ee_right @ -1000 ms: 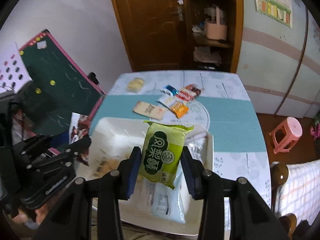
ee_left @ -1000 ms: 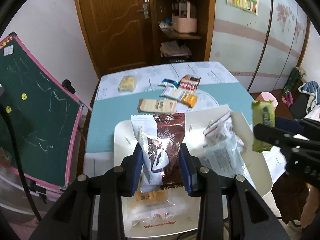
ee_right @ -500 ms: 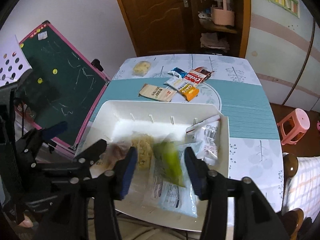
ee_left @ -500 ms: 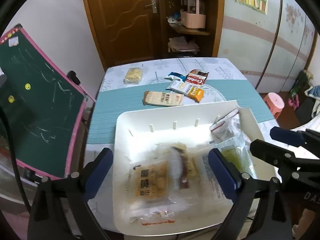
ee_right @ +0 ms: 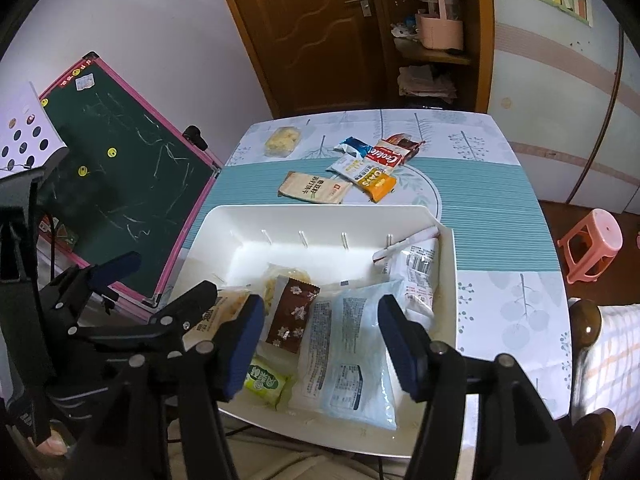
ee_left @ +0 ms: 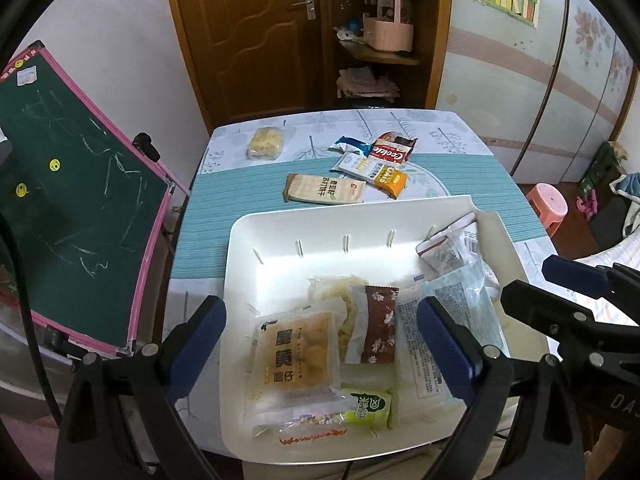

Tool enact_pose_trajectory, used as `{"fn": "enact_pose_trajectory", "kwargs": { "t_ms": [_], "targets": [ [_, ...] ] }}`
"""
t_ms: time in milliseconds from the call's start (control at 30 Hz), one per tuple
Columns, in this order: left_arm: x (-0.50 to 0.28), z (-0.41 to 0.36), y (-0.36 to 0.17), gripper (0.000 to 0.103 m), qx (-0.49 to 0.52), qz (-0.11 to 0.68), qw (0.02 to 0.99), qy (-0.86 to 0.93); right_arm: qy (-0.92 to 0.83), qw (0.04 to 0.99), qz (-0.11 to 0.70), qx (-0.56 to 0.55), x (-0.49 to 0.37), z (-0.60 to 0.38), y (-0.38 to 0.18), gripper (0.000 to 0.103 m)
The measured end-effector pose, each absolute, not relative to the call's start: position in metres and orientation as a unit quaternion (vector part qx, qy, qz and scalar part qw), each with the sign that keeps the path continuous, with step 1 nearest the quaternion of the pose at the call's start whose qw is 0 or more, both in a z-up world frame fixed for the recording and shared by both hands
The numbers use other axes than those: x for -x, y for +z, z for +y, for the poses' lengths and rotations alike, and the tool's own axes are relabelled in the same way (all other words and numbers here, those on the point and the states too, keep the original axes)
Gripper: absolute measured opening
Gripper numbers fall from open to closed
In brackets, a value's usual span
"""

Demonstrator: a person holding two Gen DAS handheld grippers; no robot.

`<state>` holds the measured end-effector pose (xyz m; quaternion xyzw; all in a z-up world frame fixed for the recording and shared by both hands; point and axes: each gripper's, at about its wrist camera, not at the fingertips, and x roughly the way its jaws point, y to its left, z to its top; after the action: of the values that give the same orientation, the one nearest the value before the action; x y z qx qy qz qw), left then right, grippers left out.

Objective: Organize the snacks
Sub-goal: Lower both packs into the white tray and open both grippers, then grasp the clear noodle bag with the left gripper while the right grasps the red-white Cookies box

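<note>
Both grippers, left [ee_left: 320, 344] and right [ee_right: 320, 344], spread wide, empty, over white tray [ee_left: 280, 232] of snacks

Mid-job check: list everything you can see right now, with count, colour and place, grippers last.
white tray: 1, white, near end of the table.
packets in the tray: about 7; orange pastry pack, brown snowflake packet, green packet, large clear-blue pack among them.
packets on the table: 6 beyond the tray; beige wafer, yellow cake, red Coolee, orange Oats, white one, blue one.
table: 1, teal and floral cloth.
chalkboard: 1, green, pink frame, left.
stool: 1, pink, right.
left gripper: open over the tray.
right gripper: open over the tray.
</note>
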<state>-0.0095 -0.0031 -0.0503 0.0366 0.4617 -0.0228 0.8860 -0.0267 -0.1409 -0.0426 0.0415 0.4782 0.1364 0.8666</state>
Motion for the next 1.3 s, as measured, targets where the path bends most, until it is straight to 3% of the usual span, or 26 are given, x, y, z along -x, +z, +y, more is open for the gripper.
{"fn": "enact_pose_trajectory", "kwargs": {
  "t_ms": [933, 1300],
  "targets": [
    [-0.021, 0.003, -0.073, 0.096, -0.021, 0.495, 0.868, -0.026, 0.136, 0.836, 0.528, -0.052, -0.002, -0.142, -0.072, 0.059],
    [-0.101, 0.018, -0.005, 0.096, -0.099, 0.422, 0.901, 0.007, 0.117, 0.859, 0.498, -0.024, -0.091, -0.166, -0.018, 0.059]
  ]
}}
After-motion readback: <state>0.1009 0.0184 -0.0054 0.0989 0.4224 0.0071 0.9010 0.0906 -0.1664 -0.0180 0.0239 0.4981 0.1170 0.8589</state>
